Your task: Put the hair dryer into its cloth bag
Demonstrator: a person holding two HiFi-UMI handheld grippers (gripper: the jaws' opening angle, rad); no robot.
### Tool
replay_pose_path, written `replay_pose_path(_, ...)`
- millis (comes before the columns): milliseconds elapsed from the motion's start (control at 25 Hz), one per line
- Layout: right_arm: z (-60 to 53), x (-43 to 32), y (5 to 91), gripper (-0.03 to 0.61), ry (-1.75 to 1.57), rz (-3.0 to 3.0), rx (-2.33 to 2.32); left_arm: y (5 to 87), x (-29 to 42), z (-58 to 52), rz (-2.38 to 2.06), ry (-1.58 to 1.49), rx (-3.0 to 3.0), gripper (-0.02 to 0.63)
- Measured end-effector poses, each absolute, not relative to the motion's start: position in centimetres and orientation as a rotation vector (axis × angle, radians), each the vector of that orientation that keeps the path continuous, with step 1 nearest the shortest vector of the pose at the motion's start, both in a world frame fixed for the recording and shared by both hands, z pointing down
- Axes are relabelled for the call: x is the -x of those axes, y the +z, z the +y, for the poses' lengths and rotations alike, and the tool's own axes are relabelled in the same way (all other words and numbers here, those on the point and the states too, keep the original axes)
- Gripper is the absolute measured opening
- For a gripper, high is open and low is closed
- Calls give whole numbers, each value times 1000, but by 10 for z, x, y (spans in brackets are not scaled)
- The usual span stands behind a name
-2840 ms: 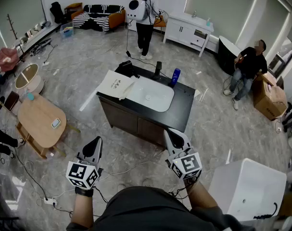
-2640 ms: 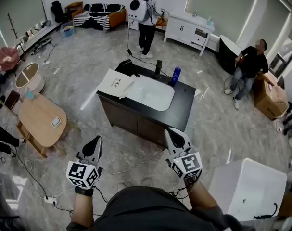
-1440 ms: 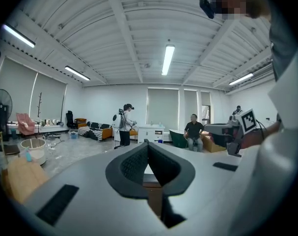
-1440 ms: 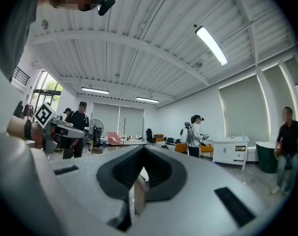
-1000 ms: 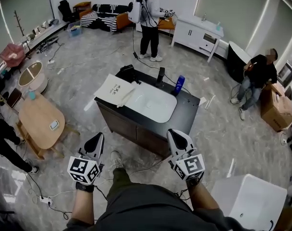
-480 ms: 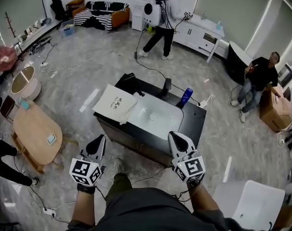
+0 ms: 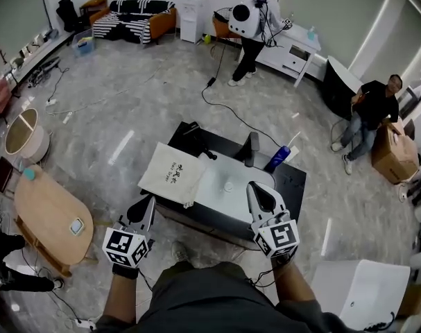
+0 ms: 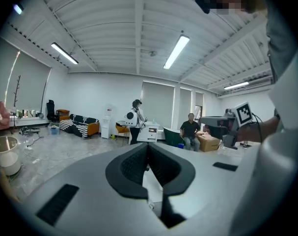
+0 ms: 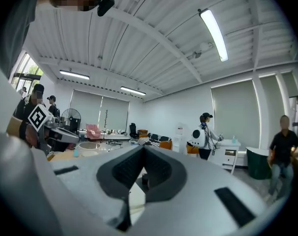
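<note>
The white cloth bag (image 7: pixel 172 174) lies flat on the left end of a black counter (image 7: pixel 293 182), partly over the edge of its white basin (image 7: pixel 227 186). A black object with a cord, apparently the hair dryer (image 7: pixel 191 128), rests at the counter's far left corner. My left gripper (image 7: pixel 146 204) hangs shut and empty just short of the counter's near edge, below the bag. My right gripper (image 7: pixel 256 188) is shut and empty over the basin's near right edge. In both gripper views the jaws (image 8: pixel 149 163) (image 9: pixel 141 173) are pressed together with nothing between them.
A black upright fixture (image 7: pixel 252 148) and a blue bottle (image 7: pixel 280 158) stand at the counter's back. A wooden table (image 7: pixel 47 210) is at the left and a white unit (image 7: pixel 356 290) at the lower right. A person (image 7: pixel 250 19) stands far back; another (image 7: pixel 373 106) sits at the right.
The counter has come much closer and now lies right under both grippers. Both grippers stay shut. The standing person has walked to the right along the far wall.
</note>
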State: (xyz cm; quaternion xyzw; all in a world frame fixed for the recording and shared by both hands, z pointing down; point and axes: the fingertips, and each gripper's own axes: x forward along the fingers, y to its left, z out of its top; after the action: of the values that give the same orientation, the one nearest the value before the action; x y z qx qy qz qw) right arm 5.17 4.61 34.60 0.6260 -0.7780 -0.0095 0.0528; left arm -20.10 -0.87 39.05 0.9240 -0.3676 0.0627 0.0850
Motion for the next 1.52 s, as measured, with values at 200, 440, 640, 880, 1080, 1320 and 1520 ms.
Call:
replay_pose_path(200, 8, -49, 345, -2, -19, -2351, -1906, 400, 198, -49, -1071, 202, -2735, -3)
replay_pose_path(440, -31, -63, 348, -2, 5, -2393, -1853, 400, 187, -75, -1125, 194, -2710, -2)
replay_pose_path(640, -62, -82, 339, -2, -34, -2465, -1781, 404, 172, -81, -1212, 180, -2653, 0)
replay_pose_path(880, -80, -111, 343, -2, -18, -2509, -1749, 412, 139, -87, -1226, 215, -2639, 149)
replay_pose_path(1080, -86, -134, 346, -2, 6, -2518, -1737, 418, 115, -91, -1224, 261, -2636, 204)
replay_pose_path(1320, -94, -153, 354, -2, 29, -2522, -1728, 447, 91, -99, -1211, 374, -2612, 202)
replay_pose_path(1520, -97, -169, 364, -2, 60, -2507, -1735, 482, 70, -105, -1174, 496, -2602, 204)
